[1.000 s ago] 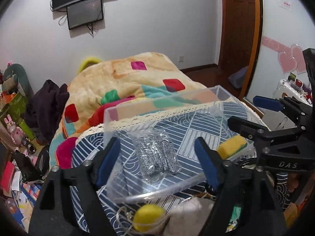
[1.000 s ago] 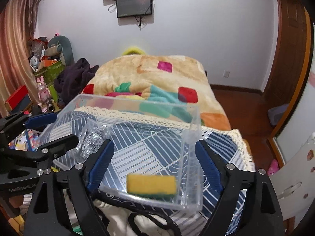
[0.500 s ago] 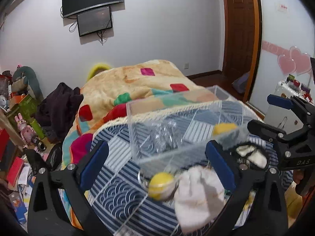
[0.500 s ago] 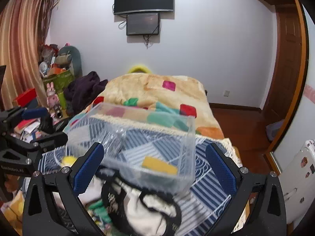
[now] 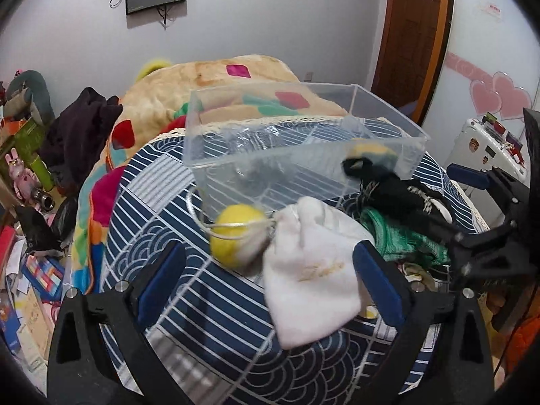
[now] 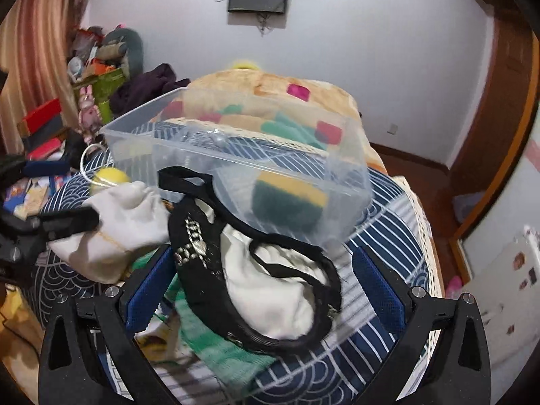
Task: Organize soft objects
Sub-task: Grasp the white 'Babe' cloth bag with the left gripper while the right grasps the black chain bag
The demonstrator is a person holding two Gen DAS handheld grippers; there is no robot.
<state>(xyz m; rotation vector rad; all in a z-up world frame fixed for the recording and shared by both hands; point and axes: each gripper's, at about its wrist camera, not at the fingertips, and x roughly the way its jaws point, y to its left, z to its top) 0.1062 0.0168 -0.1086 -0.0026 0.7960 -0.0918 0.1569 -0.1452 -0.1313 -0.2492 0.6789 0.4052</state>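
Blue patterned tablecloth (image 5: 162,263) carries the clear bin (image 6: 236,155), sponge (image 6: 287,202) inside; white pouch (image 5: 314,290) and black-trimmed cap (image 6: 270,287) lie before it. Both the left gripper (image 5: 270,287) and right gripper (image 6: 263,287) gape empty. Trailing cord (image 5: 199,216) might snag during lifting.

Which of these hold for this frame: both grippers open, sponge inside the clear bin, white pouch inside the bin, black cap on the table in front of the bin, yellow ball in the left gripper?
1. The left gripper and right gripper are both open. True.
2. The yellow-and-green sponge lies inside the clear plastic bin. True.
3. The white drawstring pouch is inside the bin. False: it lies on the blue patterned tablecloth, in front of the bin.
4. The black cap lies in front of the bin. True.
5. The left gripper holds the yellow ball. False: the ball rests on the cloth, ungripped.
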